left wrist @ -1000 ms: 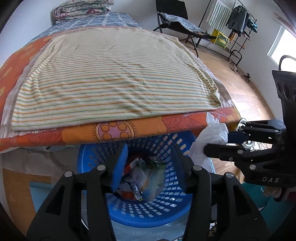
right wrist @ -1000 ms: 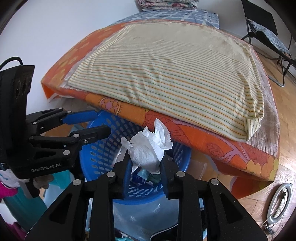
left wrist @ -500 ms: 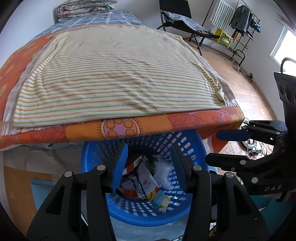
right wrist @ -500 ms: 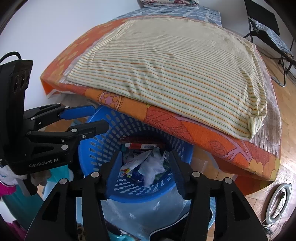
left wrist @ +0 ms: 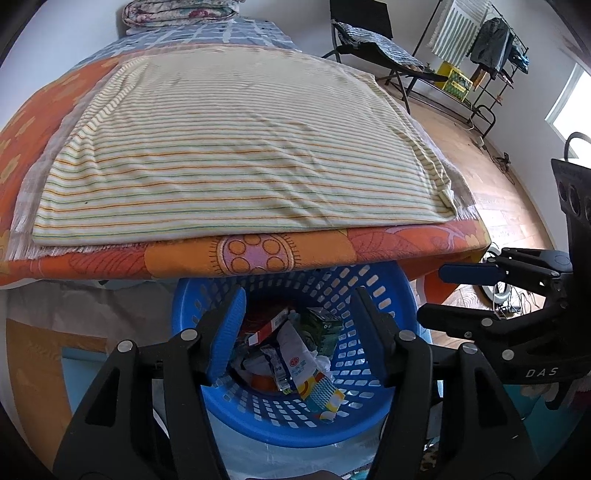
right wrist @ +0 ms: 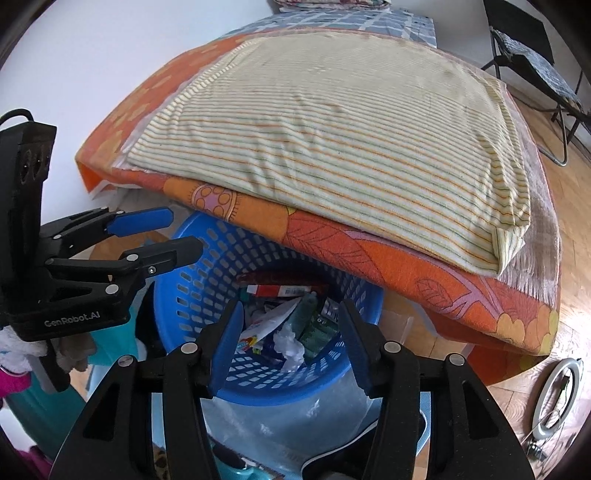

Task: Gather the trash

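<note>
Both grippers hang over a blue perforated basket [left wrist: 373, 402] that sits on the floor at the near edge of a bed.

Left gripper [left wrist: 297, 338]: points steeply down into the basket mouth. Its jaws have just been opening; the blue-padded fingers [left wrist: 227, 334] stand spread with nothing between them, only the basket's contents showing through the gap.

Right gripper [right wrist: 291, 341]: also tilted steeply down over the basket, on the right side of the left one. Its jaws have just been opening too, and its fingers [right wrist: 227, 345] are spread and empty. In the left wrist view it shows side-on at the right edge [left wrist: 443, 291], jaws apart, just beside the basket rim.

Trash: all of it lies inside the basket. A crumpled white tissue [right wrist: 290, 345] rests on top of the heap, directly below the right gripper's gap. Around it are a white snack wrapper with a red mark and a colourful end [left wrist: 303, 373], a dark green carton [left wrist: 323, 326] and a red-and-white flat box [right wrist: 282, 290] toward the far wall of the basket. Print on these is too small to read.

Surroundings: the bed carries an orange patterned cover [left wrist: 255, 254] whose edge overhangs the far rim of the basket, with a striped cream blanket [left wrist: 236, 147] spread on top. Far right stand a black folding chair [left wrist: 369, 33] and a clothes rack [left wrist: 480, 44] on wooden floor. A ring light [right wrist: 557, 398] lies on the floor to the right.
</note>
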Action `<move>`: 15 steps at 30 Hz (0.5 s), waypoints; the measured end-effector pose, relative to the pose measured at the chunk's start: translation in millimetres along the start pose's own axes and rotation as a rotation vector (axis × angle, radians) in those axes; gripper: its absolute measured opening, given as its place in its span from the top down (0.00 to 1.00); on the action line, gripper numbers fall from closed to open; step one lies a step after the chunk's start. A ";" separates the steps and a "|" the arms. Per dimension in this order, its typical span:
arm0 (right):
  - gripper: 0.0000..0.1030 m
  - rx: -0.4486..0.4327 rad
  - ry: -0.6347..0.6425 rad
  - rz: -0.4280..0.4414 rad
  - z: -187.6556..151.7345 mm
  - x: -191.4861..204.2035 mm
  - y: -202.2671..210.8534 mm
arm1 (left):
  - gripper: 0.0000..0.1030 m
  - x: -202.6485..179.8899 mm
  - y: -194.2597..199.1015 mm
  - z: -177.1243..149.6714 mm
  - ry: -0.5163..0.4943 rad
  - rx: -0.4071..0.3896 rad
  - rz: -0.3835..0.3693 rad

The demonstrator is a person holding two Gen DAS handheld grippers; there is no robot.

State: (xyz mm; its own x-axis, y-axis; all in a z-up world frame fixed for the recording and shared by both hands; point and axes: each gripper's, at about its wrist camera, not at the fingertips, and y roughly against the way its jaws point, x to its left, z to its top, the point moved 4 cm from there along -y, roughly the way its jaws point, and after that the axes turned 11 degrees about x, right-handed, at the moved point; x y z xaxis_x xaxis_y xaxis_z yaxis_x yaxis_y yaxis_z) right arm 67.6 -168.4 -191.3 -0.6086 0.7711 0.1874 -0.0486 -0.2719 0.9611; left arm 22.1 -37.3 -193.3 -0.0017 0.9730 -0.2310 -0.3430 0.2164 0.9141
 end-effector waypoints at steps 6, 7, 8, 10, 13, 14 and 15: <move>0.49 -0.042 0.006 -0.020 7.4 3.2 12.2 | 0.41 6.5 6.0 8.6 0.024 -0.003 0.008; 0.49 -0.047 0.007 -0.023 8.5 4.2 13.8 | 0.41 6.9 8.0 10.7 0.024 -0.008 0.012; 0.48 -0.055 0.010 -0.029 10.0 4.8 16.2 | 0.41 7.2 10.5 13.2 0.024 -0.013 0.016; 0.44 -0.070 0.015 -0.042 12.9 5.9 21.3 | 0.35 8.3 15.2 17.9 0.027 -0.022 0.022; 0.37 -0.101 0.019 -0.051 15.7 5.9 30.8 | 0.33 10.2 24.6 26.1 0.035 -0.047 0.026; 0.37 -0.115 0.021 -0.061 17.1 6.0 35.1 | 0.33 10.4 27.2 28.8 0.037 -0.051 0.026; 0.37 -0.124 0.023 -0.071 18.7 5.8 38.2 | 0.33 10.9 29.6 31.5 0.039 -0.055 0.026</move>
State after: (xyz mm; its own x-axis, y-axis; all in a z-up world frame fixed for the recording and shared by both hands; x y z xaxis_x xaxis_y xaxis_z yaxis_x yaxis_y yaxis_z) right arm 77.0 -163.5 -149.6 -0.6179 0.7781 0.1134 -0.1894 -0.2872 0.9390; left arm 41.5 -17.8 -158.3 -0.0474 0.9740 -0.2215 -0.3930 0.1857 0.9006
